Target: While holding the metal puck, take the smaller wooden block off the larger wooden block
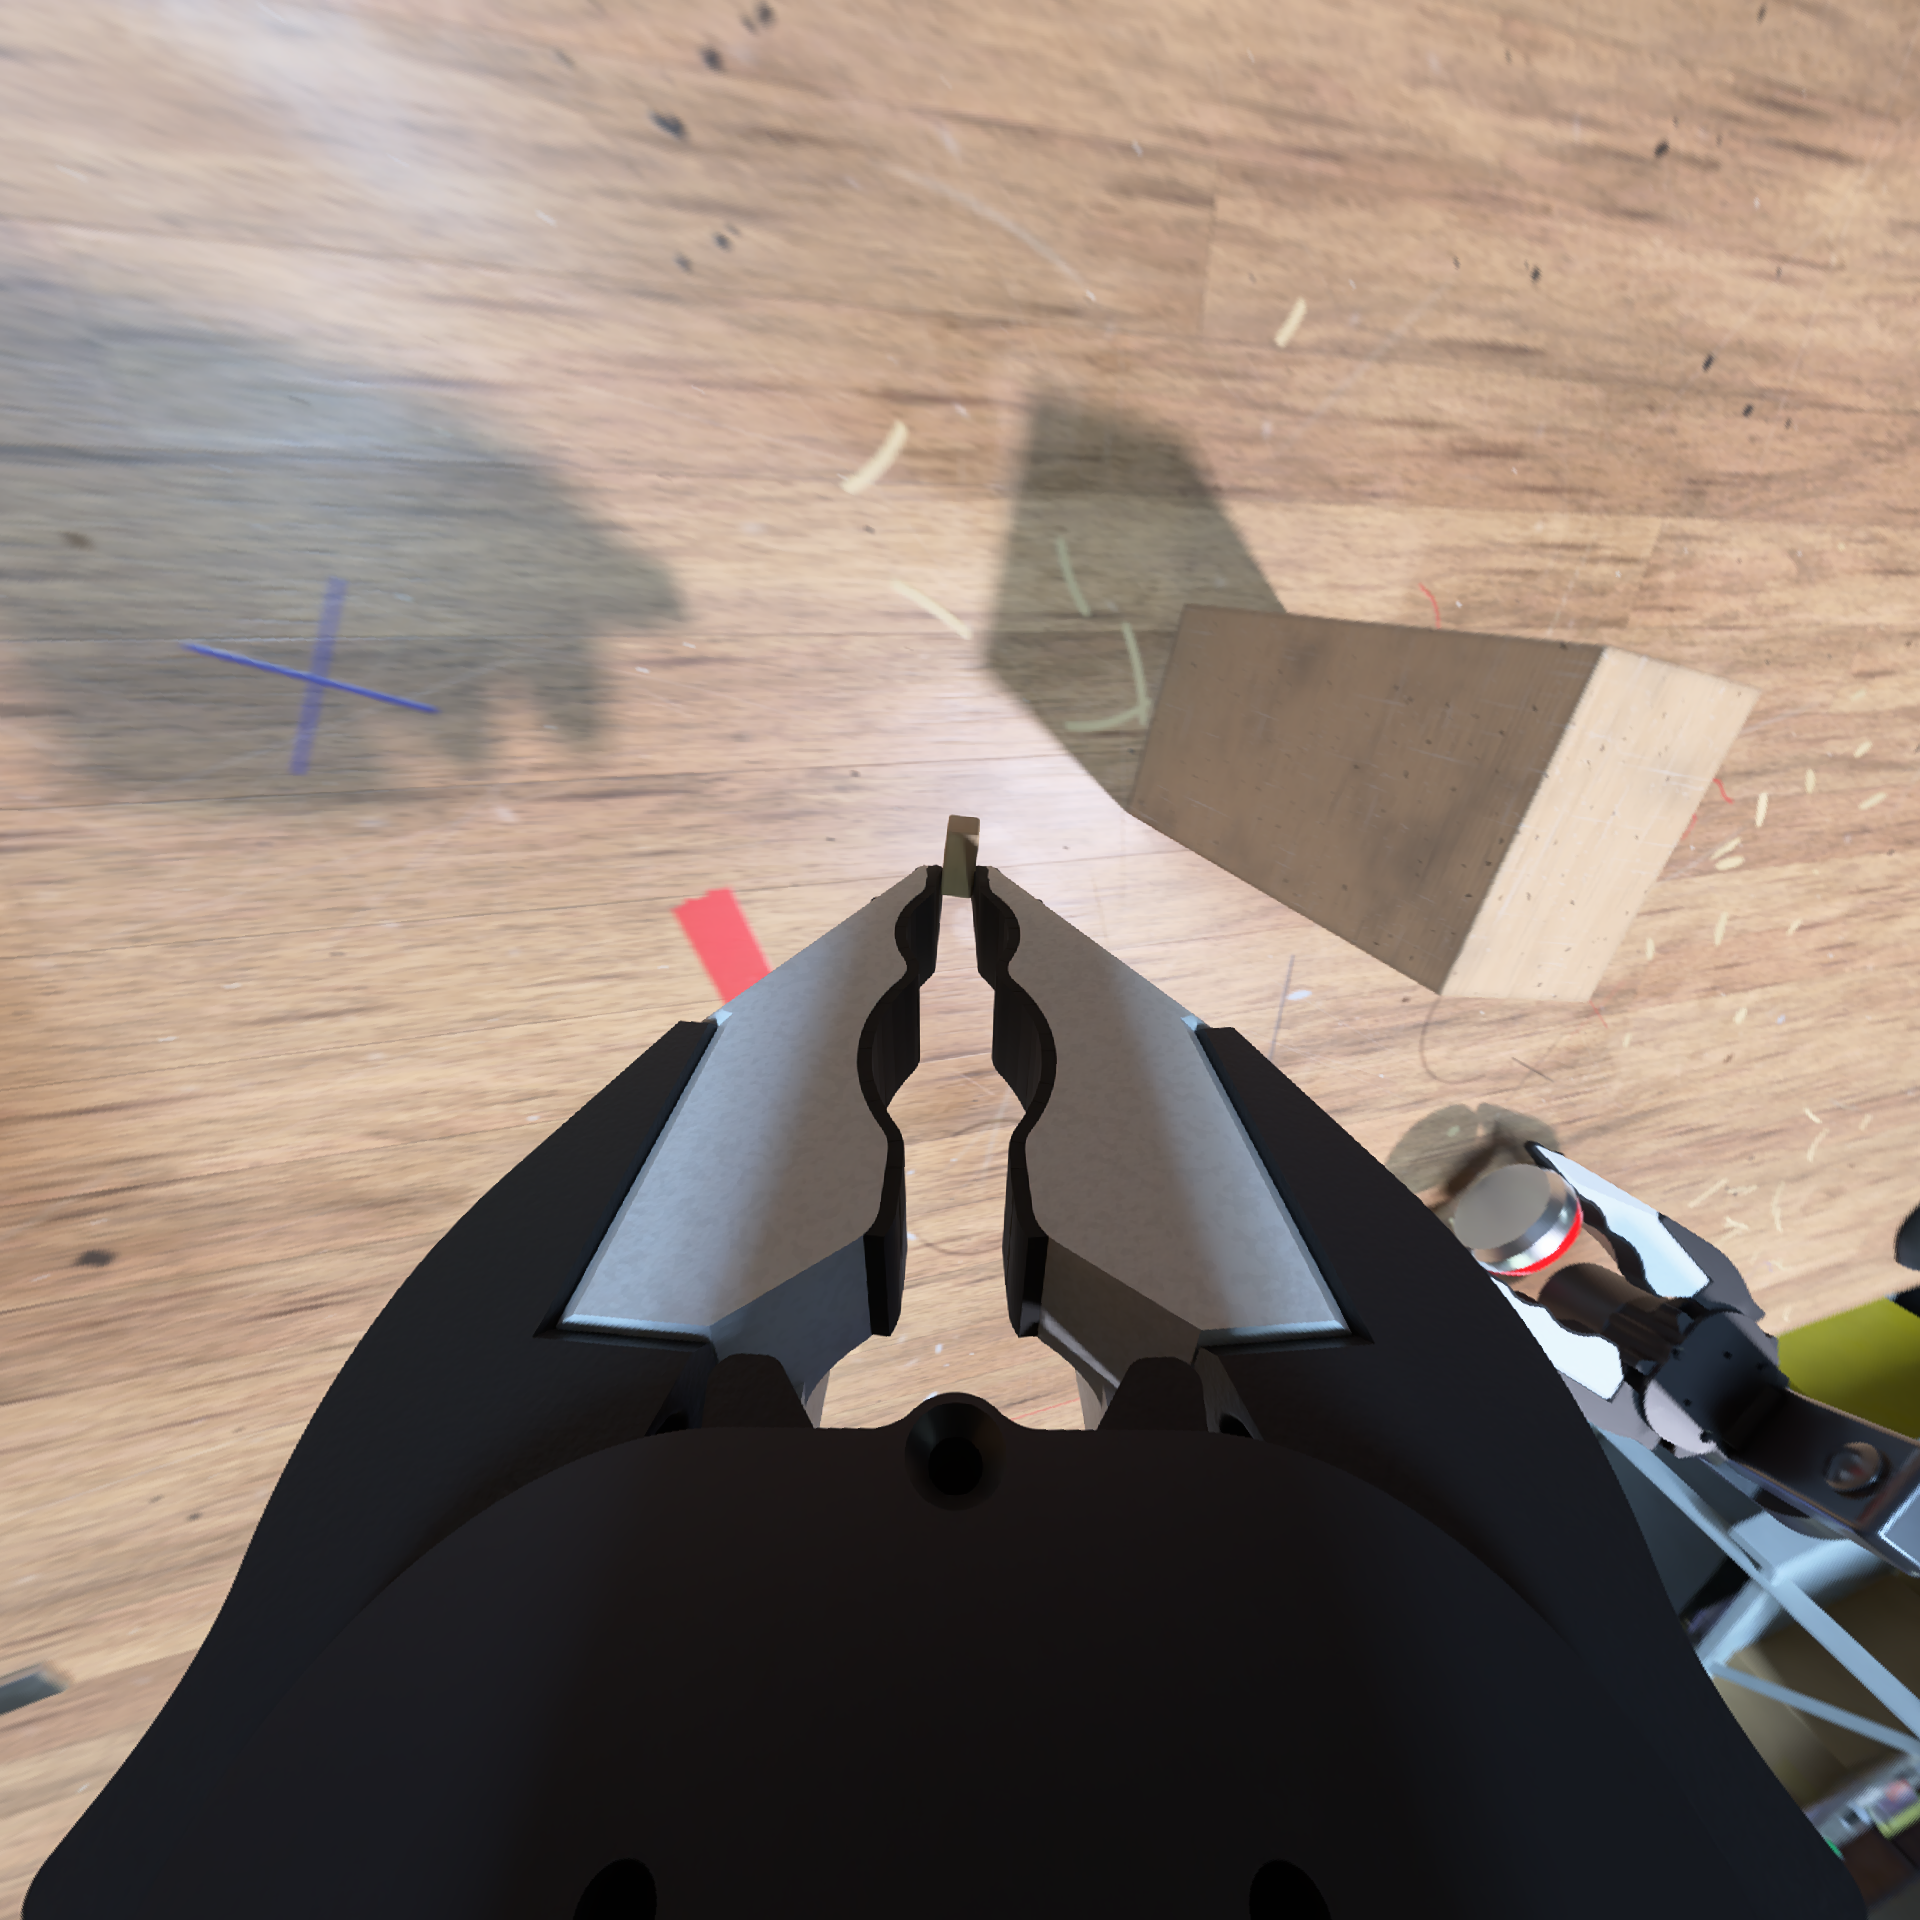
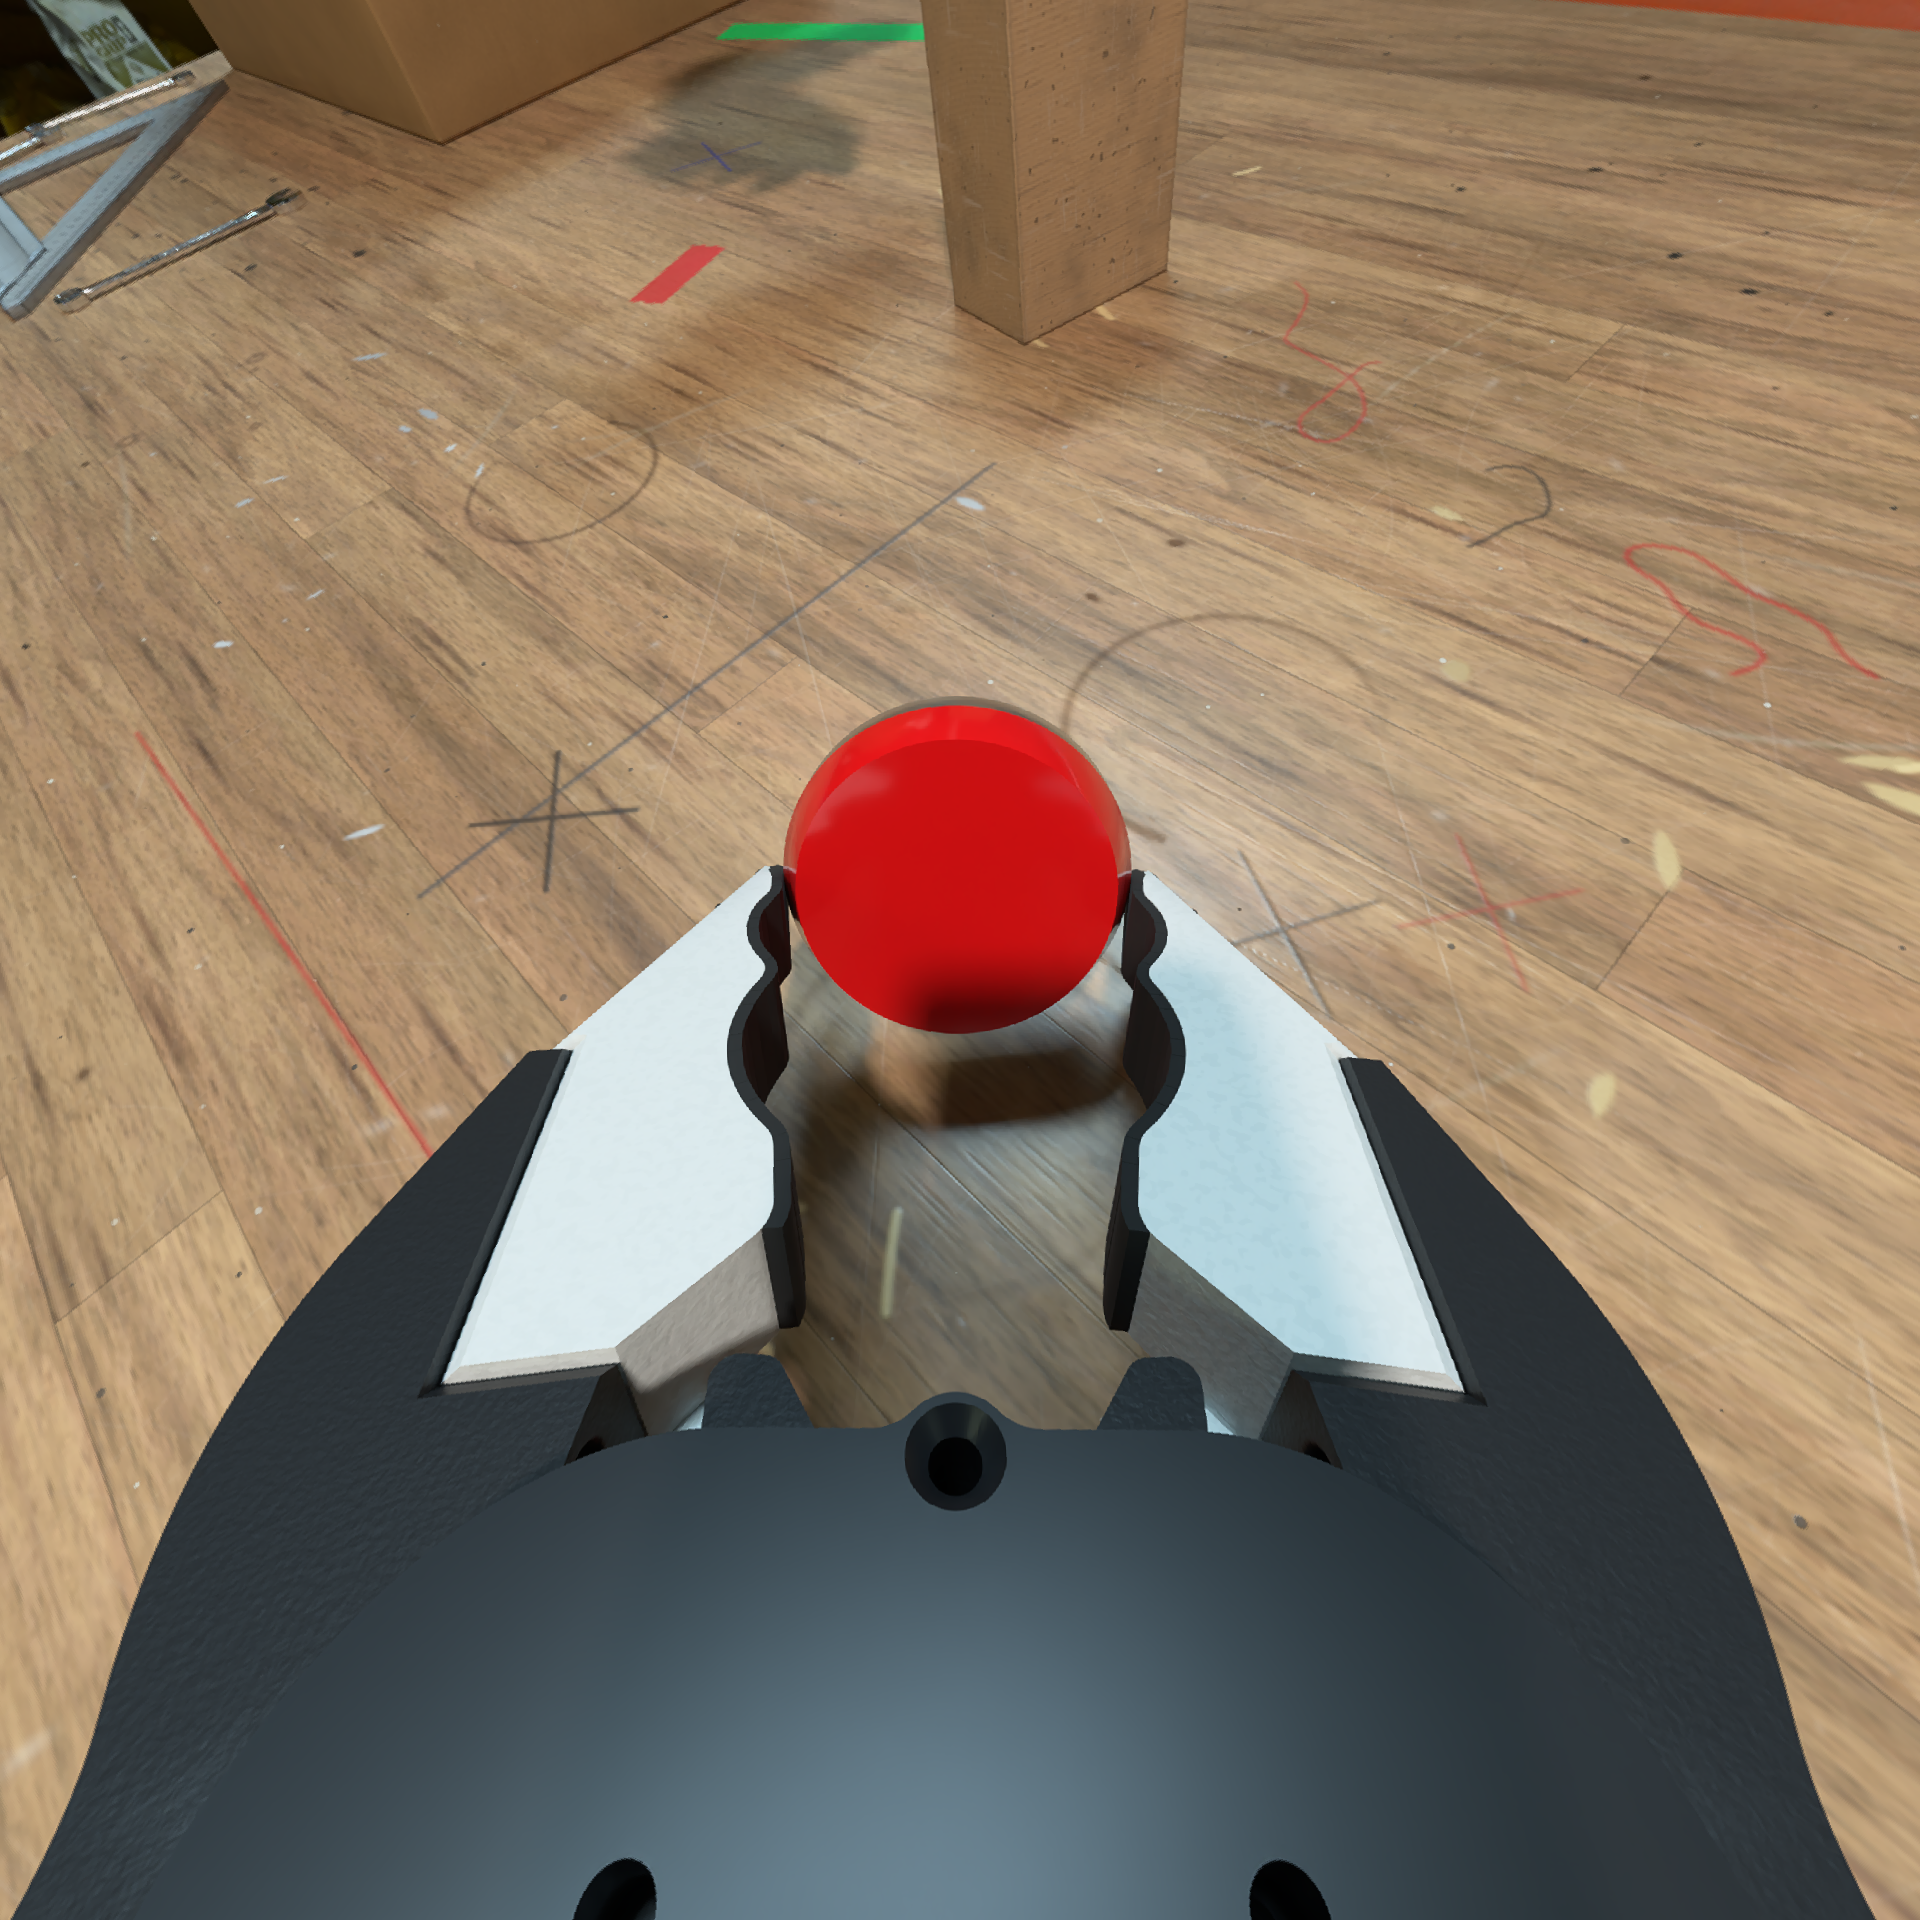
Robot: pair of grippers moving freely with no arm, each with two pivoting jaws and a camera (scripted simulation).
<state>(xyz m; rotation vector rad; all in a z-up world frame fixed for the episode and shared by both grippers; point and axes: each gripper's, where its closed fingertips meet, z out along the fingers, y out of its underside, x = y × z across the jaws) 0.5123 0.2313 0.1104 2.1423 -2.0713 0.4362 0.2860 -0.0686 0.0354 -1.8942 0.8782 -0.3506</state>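
Left gripper (image 1: 957, 873) pinches smaller wooden block (image 1: 961, 844) at its tips, larger wooden block (image 1: 1382, 800) ahead-right on tabletop (image 1: 416, 312); right gripper (image 2: 957, 883) clamps metal puck (image 2: 957, 868), raised.

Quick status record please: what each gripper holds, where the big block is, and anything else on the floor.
left gripper: shut on smaller wooden block, held above the floor
right gripper: shut on metal puck, red face toward camera
larger wooden block: on the wooden floor, nothing on top
floor marks: red tape strip, green tape strip
other: wrench, cardboard box
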